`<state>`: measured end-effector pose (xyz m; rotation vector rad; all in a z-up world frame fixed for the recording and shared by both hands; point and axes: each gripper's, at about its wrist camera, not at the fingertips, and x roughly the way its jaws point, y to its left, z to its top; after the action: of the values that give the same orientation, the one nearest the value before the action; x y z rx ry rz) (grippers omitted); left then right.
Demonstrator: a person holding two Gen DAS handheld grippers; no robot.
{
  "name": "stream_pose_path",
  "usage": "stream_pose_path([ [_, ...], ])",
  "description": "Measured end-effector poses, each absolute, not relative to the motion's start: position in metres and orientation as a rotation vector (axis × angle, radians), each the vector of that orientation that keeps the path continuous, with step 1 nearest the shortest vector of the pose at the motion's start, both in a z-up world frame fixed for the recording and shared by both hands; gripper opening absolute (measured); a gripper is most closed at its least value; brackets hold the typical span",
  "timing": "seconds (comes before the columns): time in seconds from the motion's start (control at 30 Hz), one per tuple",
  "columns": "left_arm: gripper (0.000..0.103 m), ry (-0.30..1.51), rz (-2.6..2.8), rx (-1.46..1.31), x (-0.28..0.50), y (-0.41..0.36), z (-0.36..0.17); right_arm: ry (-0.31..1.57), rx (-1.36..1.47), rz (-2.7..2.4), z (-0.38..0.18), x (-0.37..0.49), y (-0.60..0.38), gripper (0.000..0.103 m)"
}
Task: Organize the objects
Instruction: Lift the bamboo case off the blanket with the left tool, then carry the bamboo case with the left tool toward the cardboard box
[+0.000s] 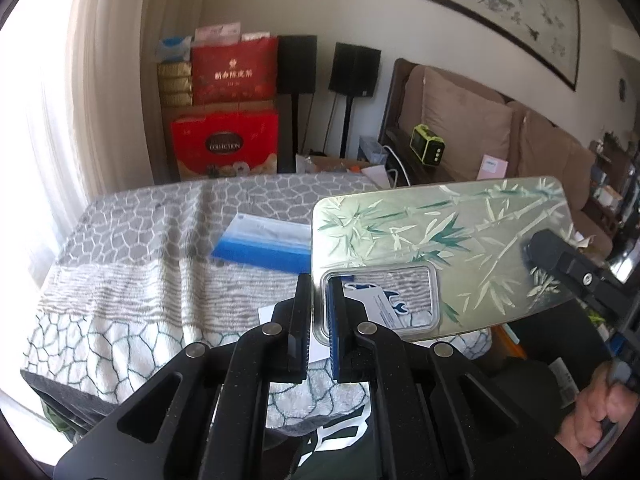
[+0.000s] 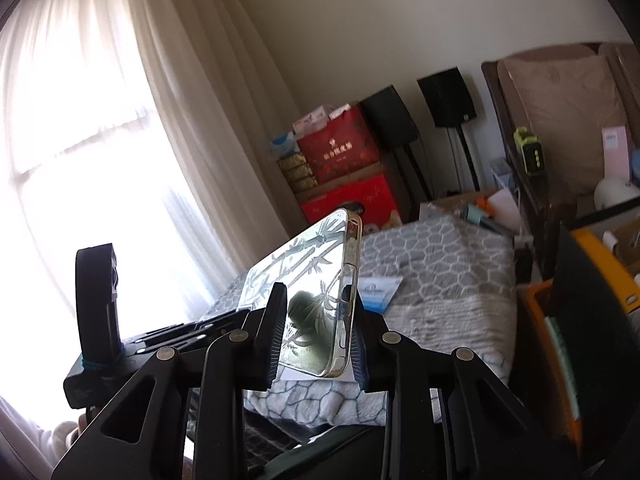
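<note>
I hold the phone case (image 1: 436, 240) above the blanket-covered surface (image 1: 140, 248): my left tongs (image 1: 319, 304) grip its camera-cutout edge, my right tongs (image 2: 316, 336) clamp the opposite end. A blue-white packet (image 1: 264, 244) lies on the surface beyond.

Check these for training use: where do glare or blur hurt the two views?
Left wrist view: window blows out the left edge; clear bamboo-printed phone case stays sharp. Right wrist view: bright curtained window washes out the left half, the case mirrors light, background soft.
</note>
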<state>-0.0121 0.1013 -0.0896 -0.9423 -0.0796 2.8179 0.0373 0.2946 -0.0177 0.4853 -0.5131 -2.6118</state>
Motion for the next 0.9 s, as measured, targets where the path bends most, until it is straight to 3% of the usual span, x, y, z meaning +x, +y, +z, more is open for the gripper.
stream_pose_path([
  [0.9, 0.007, -0.034, 2.794, -0.647, 0.010, 0.172, -0.004, -0.533, 0.187, -2.716, 0.048, 0.096, 0.369, 0.028],
])
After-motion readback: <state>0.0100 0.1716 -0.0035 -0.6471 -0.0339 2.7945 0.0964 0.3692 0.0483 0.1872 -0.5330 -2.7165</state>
